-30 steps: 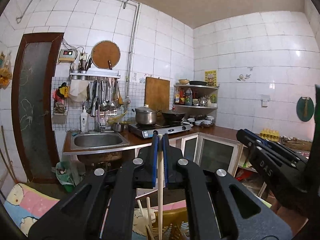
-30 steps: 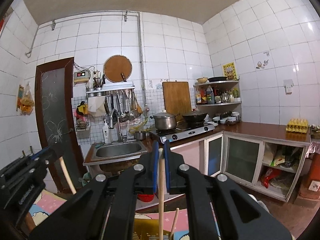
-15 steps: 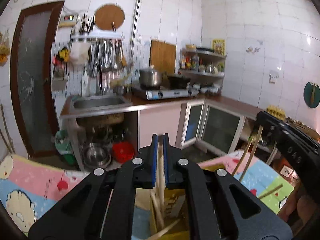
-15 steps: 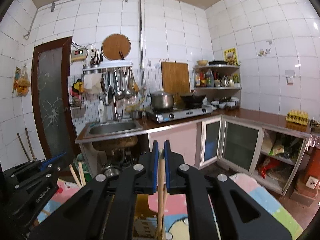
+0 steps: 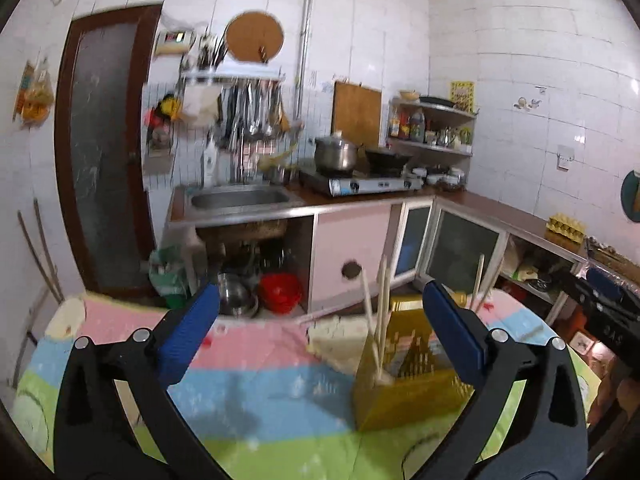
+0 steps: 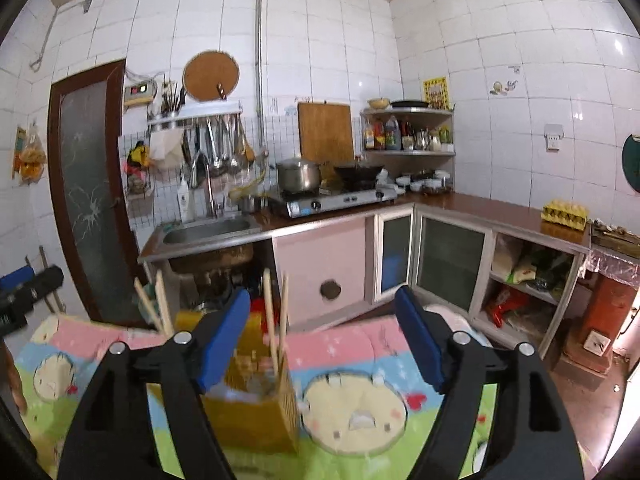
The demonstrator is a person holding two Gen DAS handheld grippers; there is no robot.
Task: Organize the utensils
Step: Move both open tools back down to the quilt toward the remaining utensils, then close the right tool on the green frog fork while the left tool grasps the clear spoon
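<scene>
A yellow slotted utensil holder (image 5: 404, 364) stands on the cartoon-print table cover, and also shows in the right wrist view (image 6: 252, 392). Wooden chopsticks (image 5: 380, 312) stand upright in it; two more (image 6: 276, 320) show in its near compartment in the right wrist view, and another pair (image 6: 154, 304) leans at its far side. My left gripper (image 5: 320, 332) is open and empty, just left of the holder. My right gripper (image 6: 322, 336) is open and empty, just right of the holder.
The table cover (image 5: 248, 392) spreads under both grippers. Beyond the table are a sink counter (image 6: 208, 232), a gas stove with a pot (image 6: 300, 176), cabinets (image 6: 448, 264) and a brown door (image 6: 88, 184). The other gripper shows at the edge of each view (image 5: 604, 308).
Both grippers were shut on chopsticks and tilted down over the holder. Now both have opened, the chopsticks stand in the holder, and the grippers have drawn apart to either side.
</scene>
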